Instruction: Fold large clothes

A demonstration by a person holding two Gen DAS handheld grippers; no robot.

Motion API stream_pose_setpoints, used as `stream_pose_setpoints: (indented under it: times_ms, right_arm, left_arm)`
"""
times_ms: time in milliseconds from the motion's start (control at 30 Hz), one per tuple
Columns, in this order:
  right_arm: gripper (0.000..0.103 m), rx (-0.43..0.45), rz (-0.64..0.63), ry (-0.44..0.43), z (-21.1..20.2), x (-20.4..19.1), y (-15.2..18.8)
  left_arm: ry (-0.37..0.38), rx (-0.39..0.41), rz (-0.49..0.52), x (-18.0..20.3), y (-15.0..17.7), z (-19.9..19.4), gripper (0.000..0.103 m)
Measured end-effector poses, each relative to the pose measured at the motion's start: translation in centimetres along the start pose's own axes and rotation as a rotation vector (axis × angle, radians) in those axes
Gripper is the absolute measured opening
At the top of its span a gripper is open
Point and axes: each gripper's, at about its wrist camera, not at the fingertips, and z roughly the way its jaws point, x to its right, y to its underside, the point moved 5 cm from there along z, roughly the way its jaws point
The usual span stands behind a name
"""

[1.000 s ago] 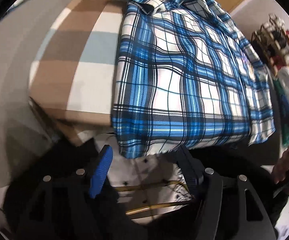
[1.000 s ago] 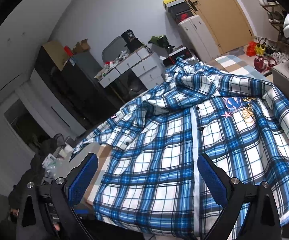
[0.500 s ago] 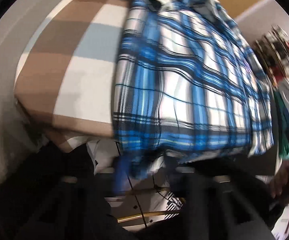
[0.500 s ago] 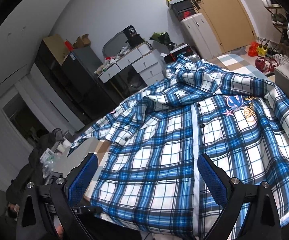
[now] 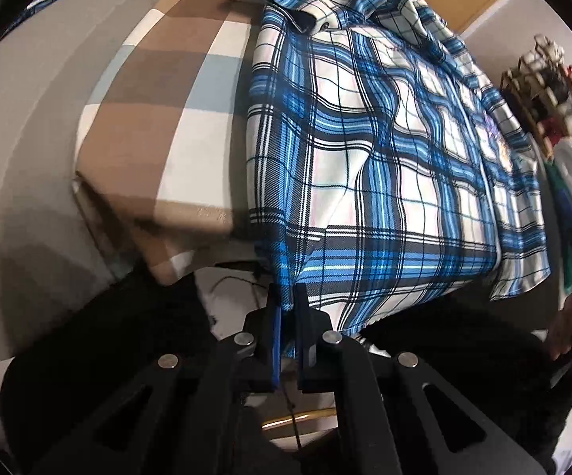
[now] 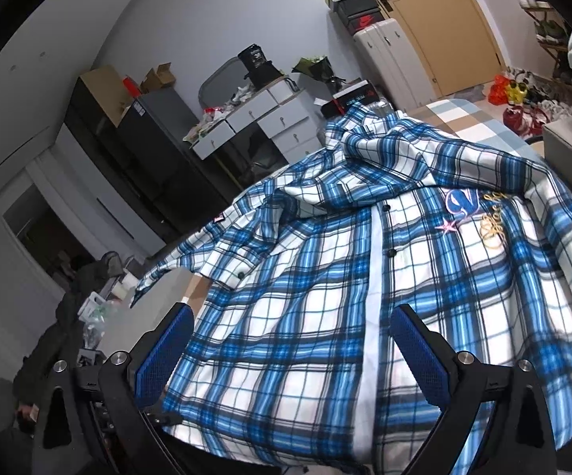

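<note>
A large blue, white and black plaid shirt (image 5: 385, 150) lies front-up on a bed, buttons closed, its hem hanging over the near edge. My left gripper (image 5: 288, 308) is shut on the hem's lower left corner, just below the bed edge. In the right wrist view the shirt (image 6: 365, 297) fills the middle, collar far, embroidered chest patch at right. My right gripper (image 6: 290, 340) is open and empty above the hem, with its blue pads (image 6: 416, 346) wide apart.
The bed has a brown, white and pale-blue checked cover (image 5: 159, 118). A dresser with drawers (image 6: 254, 118), a dark cabinet (image 6: 139, 134) and a white suitcase (image 6: 389, 59) stand beyond the bed. A cluttered rack (image 5: 551, 87) stands at right.
My left gripper moved up to the shirt hem and closed on its corner. My right gripper stayed open and drifted slightly over the shirt.
</note>
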Motion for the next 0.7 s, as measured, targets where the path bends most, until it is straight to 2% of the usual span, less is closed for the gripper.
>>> stream_pose_setpoints:
  times_ms: [100, 133, 200, 233, 300, 367, 400, 433, 467, 567, 700]
  right_arm:
    - [0.101, -0.010, -0.008, 0.003, 0.3, 0.1, -0.3]
    - [0.101, -0.015, -0.009, 0.003, 0.4, 0.2, -0.4]
    - [0.101, -0.028, -0.010, 0.004, 0.7, 0.3, -0.5]
    - [0.101, -0.034, -0.012, 0.006, 0.7, 0.2, -0.5]
    - [0.101, -0.042, -0.014, 0.006, 0.9, 0.2, -0.4]
    - [0.101, -0.054, -0.018, 0.007, 1.1, 0.1, -0.2]
    - [0.101, -0.063, -0.016, 0.007, 1.3, 0.0, -0.1]
    - [0.101, -0.069, -0.013, 0.004, 1.5, -0.1, 0.2]
    - [0.101, -0.078, -0.009, 0.000, 1.7, -0.2, 0.3]
    - [0.101, -0.095, -0.015, -0.009, 2.3, -0.8, 0.6]
    - [0.101, -0.119, -0.057, 0.003, 3.0, -1.5, 1.0]
  left_arm:
    - [-0.052, -0.001, 0.032, 0.4, -0.1, -0.2, 0.003]
    - [-0.066, -0.024, 0.040, 0.4, -0.1, -0.2, 0.015]
    - [-0.046, -0.065, 0.057, 0.5, -0.3, -0.5, 0.020]
    - [-0.035, -0.066, 0.063, 0.7, -0.6, -0.9, 0.028]
    - [-0.035, -0.026, 0.062, 0.5, -1.5, -2.6, 0.041]
    - [0.006, 0.018, 0.071, 0.5, -3.2, -4.9, 0.061]
    - [0.031, 0.034, 0.079, 0.7, -4.4, -6.0, 0.064]
    - [0.040, 0.057, 0.104, 1.0, -6.0, -7.1, 0.067]
    - [0.019, 0.090, 0.136, 1.3, -8.3, -8.0, 0.073]
    - [-0.070, 0.170, 0.187, 2.0, -15.7, -8.2, 0.075]
    - [-0.125, 0.101, 0.222, 4.0, -26.1, -3.1, 0.075]
